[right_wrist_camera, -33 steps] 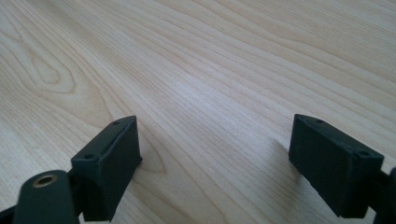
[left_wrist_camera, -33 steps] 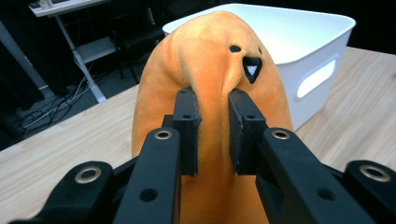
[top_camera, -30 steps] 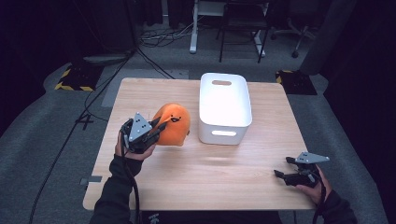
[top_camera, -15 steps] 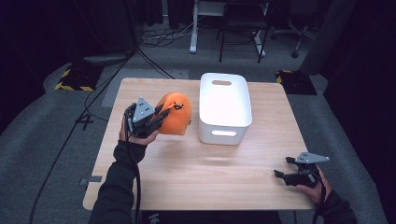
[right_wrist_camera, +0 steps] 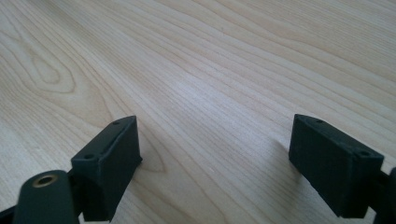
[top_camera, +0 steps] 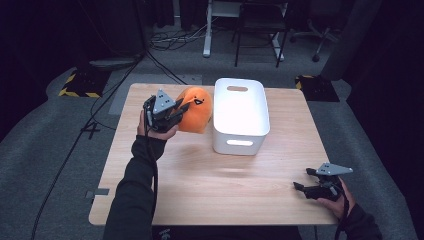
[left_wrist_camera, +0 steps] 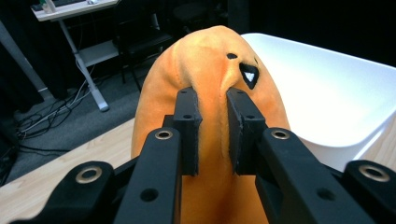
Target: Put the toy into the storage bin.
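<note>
Orange rounded plush toy [left_wrist_camera: 210, 88] pinched by left gripper [left_wrist_camera: 214, 135], smooth white bin [top_camera: 241, 112]

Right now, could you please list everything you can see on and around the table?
plush toy: one, orange, pinched in the left gripper beside the bin
storage bin: one, white, back centre of the table
table: one, light wood, centre
desk: one, white-legged, background
chair: one, black, background
left gripper: one, black, shut on the plush toy
right gripper: one, black, jaws open, near right corner of the table
</note>
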The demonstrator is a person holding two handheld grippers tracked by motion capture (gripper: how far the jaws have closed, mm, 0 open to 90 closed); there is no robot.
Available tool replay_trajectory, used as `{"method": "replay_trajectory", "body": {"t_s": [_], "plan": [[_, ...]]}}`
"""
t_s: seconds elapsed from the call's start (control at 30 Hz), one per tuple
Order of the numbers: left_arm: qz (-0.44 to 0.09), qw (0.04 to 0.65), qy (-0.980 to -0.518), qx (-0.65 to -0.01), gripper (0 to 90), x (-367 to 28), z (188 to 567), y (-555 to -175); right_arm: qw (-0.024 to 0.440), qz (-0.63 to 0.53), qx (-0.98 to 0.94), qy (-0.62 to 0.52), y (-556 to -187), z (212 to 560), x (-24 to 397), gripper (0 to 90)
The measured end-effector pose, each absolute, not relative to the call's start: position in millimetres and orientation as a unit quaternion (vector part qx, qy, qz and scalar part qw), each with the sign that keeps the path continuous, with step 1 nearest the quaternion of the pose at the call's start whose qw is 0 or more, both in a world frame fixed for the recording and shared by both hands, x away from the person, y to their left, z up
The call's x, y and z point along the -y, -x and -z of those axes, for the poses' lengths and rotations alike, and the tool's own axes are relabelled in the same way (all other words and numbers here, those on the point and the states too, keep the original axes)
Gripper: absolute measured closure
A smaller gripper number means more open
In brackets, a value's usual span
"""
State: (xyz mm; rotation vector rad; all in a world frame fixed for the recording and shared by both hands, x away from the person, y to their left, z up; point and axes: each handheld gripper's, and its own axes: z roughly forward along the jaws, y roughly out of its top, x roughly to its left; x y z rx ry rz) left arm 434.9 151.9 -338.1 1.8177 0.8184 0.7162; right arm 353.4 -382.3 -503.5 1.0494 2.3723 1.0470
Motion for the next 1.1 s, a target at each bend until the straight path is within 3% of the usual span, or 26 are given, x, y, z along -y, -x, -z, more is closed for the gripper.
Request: {"method": "replay_trajectory", "body": {"t_s": [0.43, 1.1], "plan": [[-0.312, 0.502, -0.732, -0.339, 78.1, -150, 313, -452, 0.171, -0.369, -0.836, -0.369, -353, 503, 382, 16.6], [-0.315, 0.492, -0.748, -0.316, 84.2, -133, 298, -452, 0.172, -0.369, -0.836, -0.369, -353, 503, 382, 16.7]]}}
